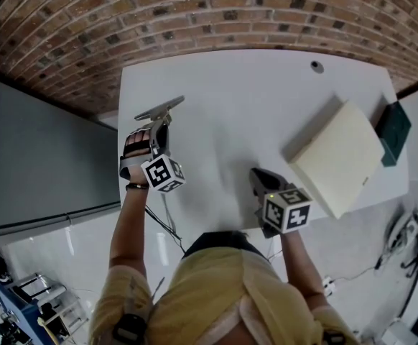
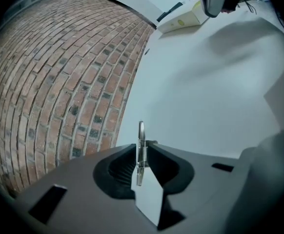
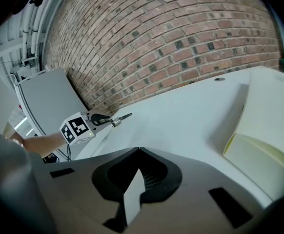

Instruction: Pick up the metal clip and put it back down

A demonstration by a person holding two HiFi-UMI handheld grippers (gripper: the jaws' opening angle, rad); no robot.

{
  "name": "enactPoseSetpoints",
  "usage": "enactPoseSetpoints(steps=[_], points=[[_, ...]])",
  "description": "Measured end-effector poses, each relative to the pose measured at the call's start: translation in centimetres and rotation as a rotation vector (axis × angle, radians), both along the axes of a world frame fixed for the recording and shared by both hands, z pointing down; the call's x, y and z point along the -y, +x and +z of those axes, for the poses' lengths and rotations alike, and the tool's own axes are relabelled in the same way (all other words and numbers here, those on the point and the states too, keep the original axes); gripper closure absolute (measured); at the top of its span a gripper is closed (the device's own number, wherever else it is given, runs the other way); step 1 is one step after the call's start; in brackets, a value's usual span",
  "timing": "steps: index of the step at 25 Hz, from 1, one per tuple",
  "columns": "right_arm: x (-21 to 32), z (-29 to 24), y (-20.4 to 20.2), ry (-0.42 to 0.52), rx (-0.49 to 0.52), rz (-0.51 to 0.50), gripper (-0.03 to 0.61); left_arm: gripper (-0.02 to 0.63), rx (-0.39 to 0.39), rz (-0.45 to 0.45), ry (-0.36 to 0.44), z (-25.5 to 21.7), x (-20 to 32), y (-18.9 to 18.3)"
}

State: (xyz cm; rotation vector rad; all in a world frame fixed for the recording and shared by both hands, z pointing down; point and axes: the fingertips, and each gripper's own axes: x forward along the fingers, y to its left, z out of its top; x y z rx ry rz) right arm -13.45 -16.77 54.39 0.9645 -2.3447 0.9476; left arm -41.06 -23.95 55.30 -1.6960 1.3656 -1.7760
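Left gripper fingers pinching metal clip edge-on at tips. Clip hanging just inside tabletop left edge, seemingly clear of surface. We are judging set-down as step in hand: lowering gently till clip touches, spreading jaws only then, keeping inboard of edge. Left gripper angling forward and down, forearm running along left edge. Right gripper hovering by near edge, jaws pressed together, empty. Cream pad lying well apart, toward right edge.
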Motion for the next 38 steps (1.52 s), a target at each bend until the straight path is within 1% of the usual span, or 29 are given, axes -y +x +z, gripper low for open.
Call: enactPoseSetpoints(steps=[2, 6, 10, 15, 20, 23, 27, 31, 34, 38], points=[[-0.6, -0.2, 0.4, 0.004, -0.002, -0.001, 0.574, 0.558, -0.02, -0.006, 0.02, -0.7, -0.6, 0.4], [-1.8, -1.1, 0.9, 0.021, 0.007, 0.002, 0.574, 0.558, -0.093, -0.026, 0.066, -2.5, -2.1, 1.4], [-2.8, -1.8, 1.5, 0.037, 0.015, 0.016, 0.574, 0.558, -0.149, -0.06, 0.081, -3.5, -4.0, 2.2], [-4.2, -2.4, 2.5, 0.054, 0.026, 0.029, 0.574, 0.558, -0.291, -0.127, 0.081, -4.3, -6.0, 3.4], [-5.3, -3.2, 3.5, 0.08, 0.018, 0.041, 0.574, 0.562, -0.387, -0.156, 0.095, -5.4, -7.5, 5.1], [-6.0, -3.6, 3.9, 0.088, 0.025, 0.052, 0.574, 0.571, -0.482, -0.186, 0.094, -5.2, -8.5, 6.2], [-6.8, -3.9, 4.3, 0.096, 0.023, 0.062, 0.574, 0.58, -0.575, -0.205, 0.09, -5.2, -10.2, 7.8], [-7.1, -4.6, 4.2, 0.12, 0.027, 0.077, 0.574, 0.592, -0.743, -0.228, 0.076, -5.3, -11.4, 9.8], [-7.6, -4.8, 3.6, 0.133, 0.034, 0.075, 0.574, 0.597, -0.841, -0.266, 0.07, -5.5, -12.4, 10.1], [-8.5, -4.5, 3.6, 0.132, 0.031, 0.077, 0.574, 0.598, -0.973, -0.304, 0.039, -6.2, -13.9, 10.8]])
